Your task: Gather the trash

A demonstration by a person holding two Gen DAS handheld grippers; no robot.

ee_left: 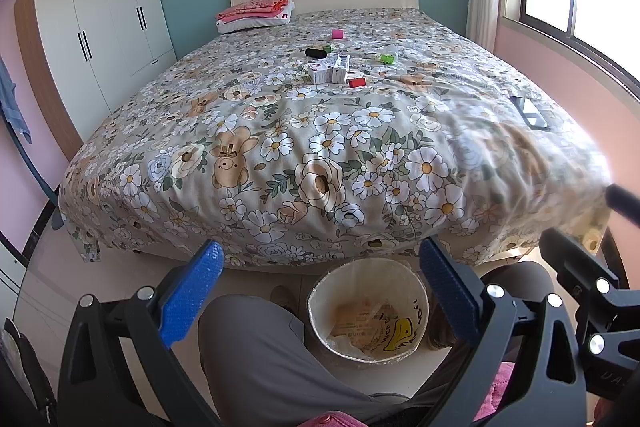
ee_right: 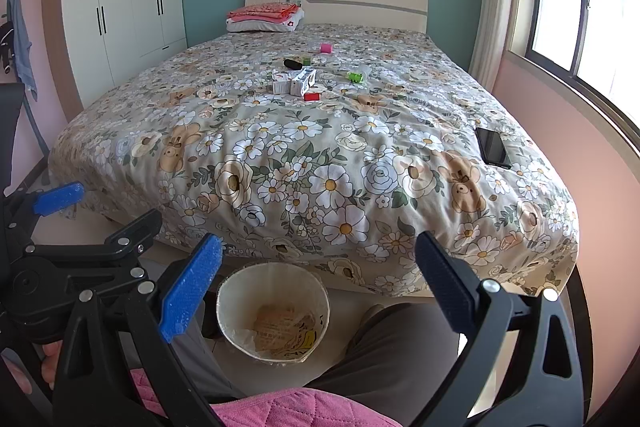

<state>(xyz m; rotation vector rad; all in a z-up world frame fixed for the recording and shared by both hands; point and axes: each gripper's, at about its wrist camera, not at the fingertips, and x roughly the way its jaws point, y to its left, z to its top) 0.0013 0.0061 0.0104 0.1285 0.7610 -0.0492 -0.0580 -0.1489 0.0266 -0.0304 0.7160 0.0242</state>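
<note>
Right now both grippers hang low at the foot of the bed (ee_right: 320, 155), over the person's grey-trousered knees (ee_left: 256, 347), w/ nothing btwn the fingers. Left gripper (ee_left: 320, 291): blue pads spread wide, empty. Right gripper (ee_right: 318, 291): same, jaws wide apart, empty; its black frame also shows at the right edge of the left wrist view, and the left one at the left edge of the right wrist view.

Waste bin (ee_left: 320, 291) stands on the floor tiles btwn the knees, just beside the bed's foot end, lined w/ a clear bag. Inside, at the bottom: crumpled brownish paper and a yellow-printed wrapper.

Trash sits well apart from both grippers, in a loose cluster mid-bed on the floral quilt:
- white cartons (ee_right: 294, 81), two or three touching
- red box (ee_right: 312, 96) just in front of them
- black oblong item (ee_right: 293, 64) behind, small green item beside it
- pink cube-ish item (ee_right: 327, 47) farther back
- green-and-clear item (ee_right: 357, 76) to the right, can't tell what it is

Black phone (ee_right: 493, 148) lies flat near the bed's right front corner. Folded pink/red cloth (ee_right: 264, 11) on a white pillow by the headboard. White wardrobe (ee_right: 120, 3) on the left wall.
</note>
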